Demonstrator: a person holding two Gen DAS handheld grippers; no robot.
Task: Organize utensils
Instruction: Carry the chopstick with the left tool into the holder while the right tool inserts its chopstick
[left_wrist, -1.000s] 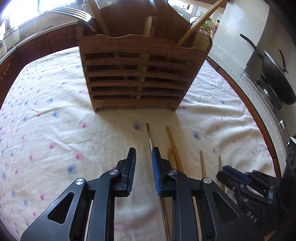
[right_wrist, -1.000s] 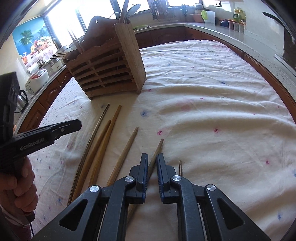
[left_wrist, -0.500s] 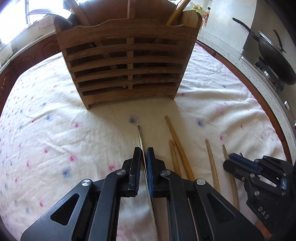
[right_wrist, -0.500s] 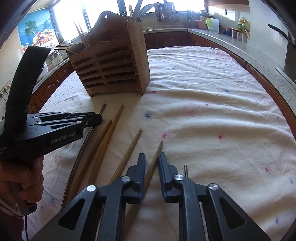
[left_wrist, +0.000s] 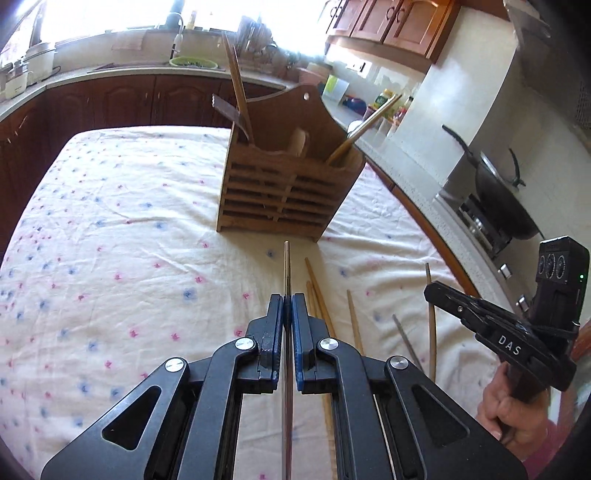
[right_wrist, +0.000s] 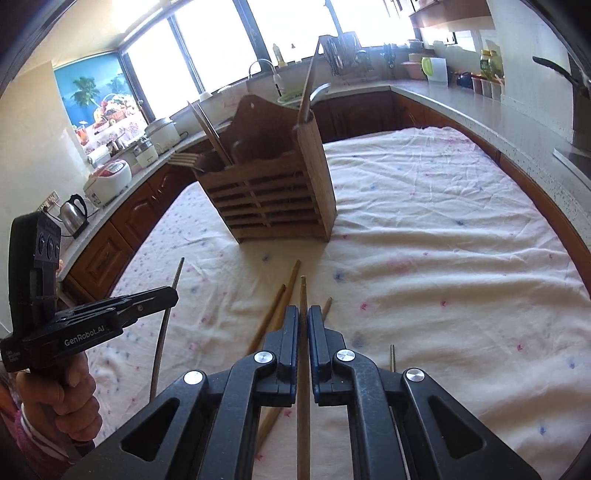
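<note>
Utensils part-sorted: slatted wooden holder (left_wrist: 280, 192) ahead already holds several. Left hand-held gripper (left_wrist: 288, 306) clamps thin metal chopstick (left_wrist: 286, 266), right hand-held gripper (right_wrist: 303, 317) clamps wooden chopstick (right_wrist: 303, 295); loose wooden chopsticks (right_wrist: 275, 314) remain on worktop (right_wrist: 443, 258).

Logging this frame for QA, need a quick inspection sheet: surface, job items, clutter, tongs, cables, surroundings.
Surface: white floral tablecloth, wrinkled.
Job's things: slatted wooden utensil holder upright, utensils already in it; loose wooden chopsticks and a thin metal chopstick lying on the cloth.
Clutter: nothing seen.
Grippers: left tongs shut on a slim metal chopstick; right tongs shut on a brown wooden chopstick.
Cables: nothing seen.
Surroundings: kitchen counter, black wok on stove, steel kettle, white rice cooker.
</note>
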